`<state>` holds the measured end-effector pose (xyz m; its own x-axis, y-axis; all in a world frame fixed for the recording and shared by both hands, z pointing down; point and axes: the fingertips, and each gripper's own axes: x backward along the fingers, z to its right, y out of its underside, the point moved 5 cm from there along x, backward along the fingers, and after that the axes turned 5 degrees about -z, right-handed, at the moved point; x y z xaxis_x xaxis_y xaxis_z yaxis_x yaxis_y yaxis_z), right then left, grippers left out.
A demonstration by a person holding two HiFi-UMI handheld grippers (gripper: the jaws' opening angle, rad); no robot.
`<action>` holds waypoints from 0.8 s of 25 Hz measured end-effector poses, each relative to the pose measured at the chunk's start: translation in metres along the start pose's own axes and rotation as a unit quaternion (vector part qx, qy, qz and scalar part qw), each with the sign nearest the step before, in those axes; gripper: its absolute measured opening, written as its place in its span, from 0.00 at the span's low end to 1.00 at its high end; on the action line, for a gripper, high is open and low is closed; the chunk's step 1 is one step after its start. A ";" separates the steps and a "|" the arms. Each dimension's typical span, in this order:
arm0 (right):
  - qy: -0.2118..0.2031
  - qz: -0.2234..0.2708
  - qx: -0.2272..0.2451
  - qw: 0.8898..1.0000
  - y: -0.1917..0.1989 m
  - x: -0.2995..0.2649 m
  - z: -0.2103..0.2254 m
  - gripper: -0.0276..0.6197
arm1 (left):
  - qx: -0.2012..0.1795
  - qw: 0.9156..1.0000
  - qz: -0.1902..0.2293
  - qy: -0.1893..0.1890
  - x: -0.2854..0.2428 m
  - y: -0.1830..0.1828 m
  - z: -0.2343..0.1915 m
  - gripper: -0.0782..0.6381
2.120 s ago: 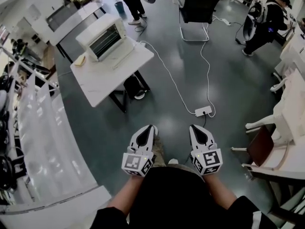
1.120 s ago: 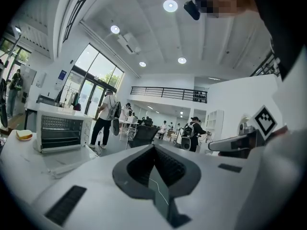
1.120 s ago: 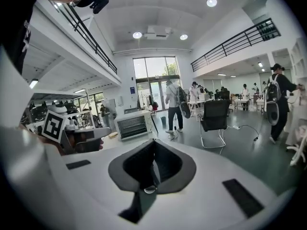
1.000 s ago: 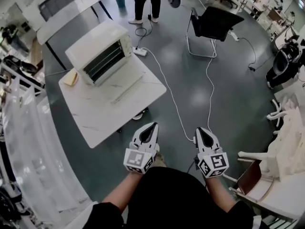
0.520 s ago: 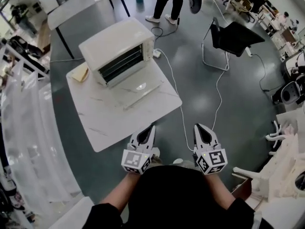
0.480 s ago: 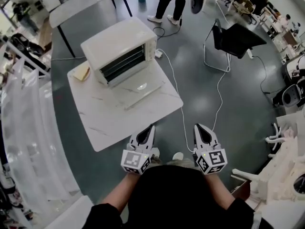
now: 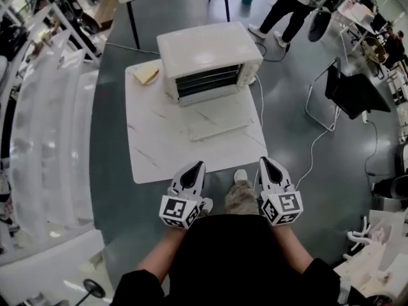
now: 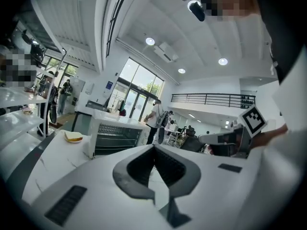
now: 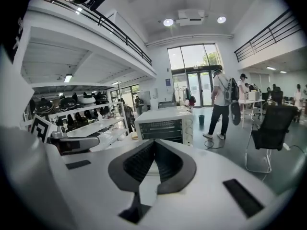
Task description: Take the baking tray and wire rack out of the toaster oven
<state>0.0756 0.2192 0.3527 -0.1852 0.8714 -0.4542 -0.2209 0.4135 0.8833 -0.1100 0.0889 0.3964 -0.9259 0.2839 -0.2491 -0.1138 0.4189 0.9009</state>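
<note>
A person holding two grippers has closed in on the white marble-patterned surface (image 7: 153, 146): the boxy white toaster oven (image 7: 203, 51), which a second ago stood off to the left and turned at an angle, now sits almost straight ahead at the far end of that surface. That puts the job at its approach stage, with nothing yet touched. The white left gripper (image 7: 197, 166) and white right gripper (image 7: 264, 162) hover side by side at the near edge, each with its jaws pressed together and holding nothing. The oven's long axis runs left to right, and its dark mouth (image 7: 209, 81) faces the person; what appears to be its glass door (image 7: 220, 115) lies lowered flat towards the near side. The baking tray and wire rack are judged to be still inside, though they cannot be told apart in the shadowed slots. A flat yellow pad (image 7: 146, 74) lies just left of the oven.
</note>
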 end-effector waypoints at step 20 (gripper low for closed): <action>-0.194 -0.022 0.058 0.979 -0.020 -0.152 0.127 0.08 | 0.077 0.977 0.040 -0.194 -0.146 0.010 -0.004 0.13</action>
<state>0.2297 0.1124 0.4190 0.2056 0.8770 -0.4343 -0.1053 0.4610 0.8811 0.0230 0.0484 0.4437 -0.7204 0.6141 -0.3224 0.0376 0.4987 0.8660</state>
